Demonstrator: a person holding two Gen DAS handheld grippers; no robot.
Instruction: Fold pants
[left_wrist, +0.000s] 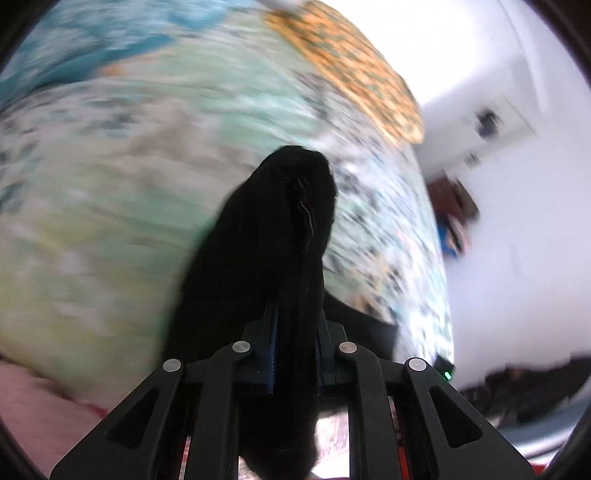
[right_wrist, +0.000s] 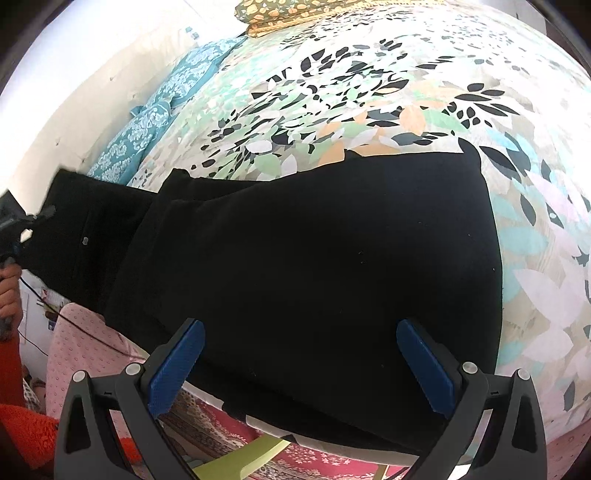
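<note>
Black pants lie across the near edge of a bed with a leaf-print sheet. My left gripper is shut on a bunched end of the pants and holds it lifted; the left wrist view is motion-blurred. In the right wrist view the left gripper shows at the far left edge, holding the raised pants end. My right gripper is open, its blue pads spread wide above the near part of the pants, holding nothing.
A teal patterned pillow and an orange floral pillow lie at the far side of the bed. A white wall is behind. A red patterned rug and a light green stool are below the bed edge.
</note>
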